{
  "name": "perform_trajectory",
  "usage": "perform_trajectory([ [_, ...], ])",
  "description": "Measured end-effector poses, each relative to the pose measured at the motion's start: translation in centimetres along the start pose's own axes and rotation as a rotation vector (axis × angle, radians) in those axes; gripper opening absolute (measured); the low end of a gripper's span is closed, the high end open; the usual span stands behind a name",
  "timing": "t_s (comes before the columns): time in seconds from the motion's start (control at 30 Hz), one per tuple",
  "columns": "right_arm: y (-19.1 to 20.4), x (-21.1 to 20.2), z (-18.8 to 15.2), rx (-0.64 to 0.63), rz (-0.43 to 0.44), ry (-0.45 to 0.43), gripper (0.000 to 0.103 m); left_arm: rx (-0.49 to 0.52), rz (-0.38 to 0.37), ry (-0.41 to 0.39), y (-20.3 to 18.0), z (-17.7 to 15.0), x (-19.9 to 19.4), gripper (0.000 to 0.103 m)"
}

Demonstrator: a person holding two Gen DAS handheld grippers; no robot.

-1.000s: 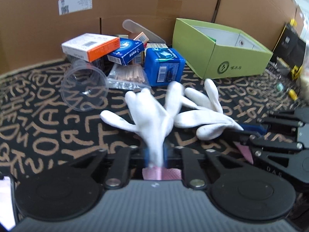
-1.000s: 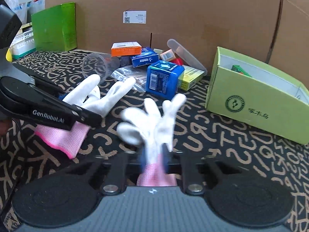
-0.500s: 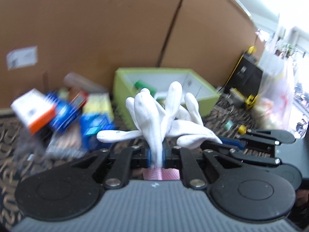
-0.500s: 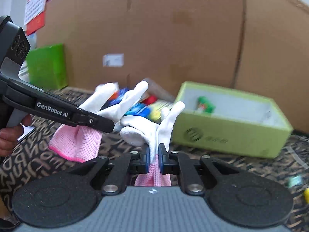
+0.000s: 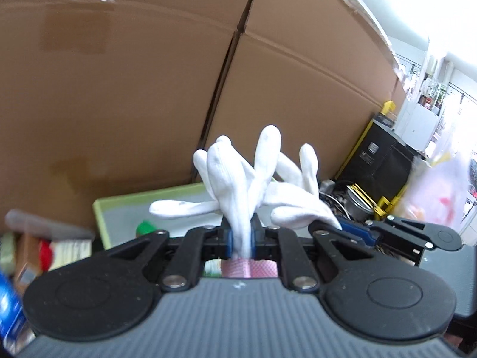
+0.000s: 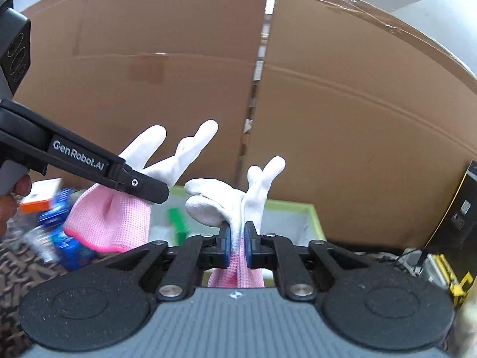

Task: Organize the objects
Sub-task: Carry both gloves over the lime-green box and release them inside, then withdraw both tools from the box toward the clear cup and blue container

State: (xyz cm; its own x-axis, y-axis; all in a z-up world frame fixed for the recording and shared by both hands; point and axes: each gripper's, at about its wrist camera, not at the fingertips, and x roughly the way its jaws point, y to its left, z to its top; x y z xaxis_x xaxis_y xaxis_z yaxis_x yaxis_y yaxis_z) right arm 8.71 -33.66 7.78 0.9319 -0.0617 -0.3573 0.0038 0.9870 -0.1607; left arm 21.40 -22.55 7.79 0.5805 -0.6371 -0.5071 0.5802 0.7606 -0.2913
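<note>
In the left wrist view my left gripper [image 5: 241, 237] is shut on a white glove [image 5: 235, 176] just above its pink cuff, and the glove's fingers splay upward. To its right my right gripper [image 5: 345, 228] pinches a second white glove [image 5: 298, 205]. The right wrist view shows the right gripper [image 6: 238, 240] shut on that second glove [image 6: 226, 200], pink cuff hanging below the pads. The left gripper [image 6: 161, 192] reaches in from the left with the first glove [image 6: 110, 220]. Both gloves hang in the air in front of an open green box [image 6: 298, 208].
A tall cardboard wall [image 6: 328, 104] stands behind the green box [image 5: 125, 205], which holds a green item [image 6: 177, 223]. Small boxes [image 6: 50, 205] pile up at the left on the patterned cloth. A black and yellow case [image 5: 384, 164] and clutter lie to the right.
Both grippers have lifted off the patterned cloth with their gloves and moved toward the green box. The pile of small boxes has slid to the left edge of both views.
</note>
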Motion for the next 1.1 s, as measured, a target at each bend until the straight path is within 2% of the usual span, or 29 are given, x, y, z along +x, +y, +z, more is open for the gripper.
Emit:
perform_trajectory([
  [0.13,-2.0,3.7,0.7,-0.014,-0.050,-0.009,0.011,-0.052,0.010,0.058,1.1,0.9,5.2,0.011],
  [0.2,-2.8,5.7,0.6,-0.001,-0.059,0.006,0.011,-0.044,0.033,0.076,1.5,0.9,7.5,0.011],
  [0.37,-4.0,10.4,-0.7,0.025,-0.016,0.114,0.011,-0.044,0.043,0.135,2.6,0.0,11.5,0.011],
  [0.43,-4.1,12.2,-1.5,0.019,-0.005,0.180,0.011,-0.026,0.048,0.147,2.8,-0.5,12.5,0.012],
  [0.57,-4.1,14.2,-2.9,-0.009,-0.008,0.253,0.012,0.000,0.045,0.159,3.0,-1.3,13.6,0.016],
  [0.63,-4.1,14.7,-3.3,-0.010,0.013,0.287,0.012,-0.013,0.002,0.148,3.1,-1.3,13.4,0.043],
  [0.67,-4.0,14.8,-3.4,-0.010,0.017,0.301,0.015,-0.017,0.009,0.129,2.9,-1.3,13.0,0.067],
  [0.7,-4.0,14.8,-3.4,-0.013,0.018,0.304,0.018,-0.020,0.026,0.095,2.8,-1.3,12.4,0.082],
  [0.73,-3.9,14.7,-3.4,-0.019,0.013,0.304,0.031,-0.015,0.039,0.057,2.7,-1.3,11.8,0.089],
  [0.77,-3.9,14.3,-3.3,-0.025,0.003,0.294,0.048,-0.009,0.047,0.025,2.5,-1.2,11.1,0.101],
  [0.83,-3.9,13.1,-2.9,-0.034,-0.018,0.250,0.065,-0.012,0.059,-0.019,2.2,-1.1,9.8,0.103],
  [1.0,-3.4,8.8,-1.8,-0.056,-0.044,0.158,0.077,-0.035,0.034,-0.044,1.7,-0.9,6.5,0.103],
  [1.1,-2.7,5.8,-1.6,-0.036,-0.048,0.107,0.083,-0.012,0.040,-0.065,1.4,-1.3,3.7,0.103],
])
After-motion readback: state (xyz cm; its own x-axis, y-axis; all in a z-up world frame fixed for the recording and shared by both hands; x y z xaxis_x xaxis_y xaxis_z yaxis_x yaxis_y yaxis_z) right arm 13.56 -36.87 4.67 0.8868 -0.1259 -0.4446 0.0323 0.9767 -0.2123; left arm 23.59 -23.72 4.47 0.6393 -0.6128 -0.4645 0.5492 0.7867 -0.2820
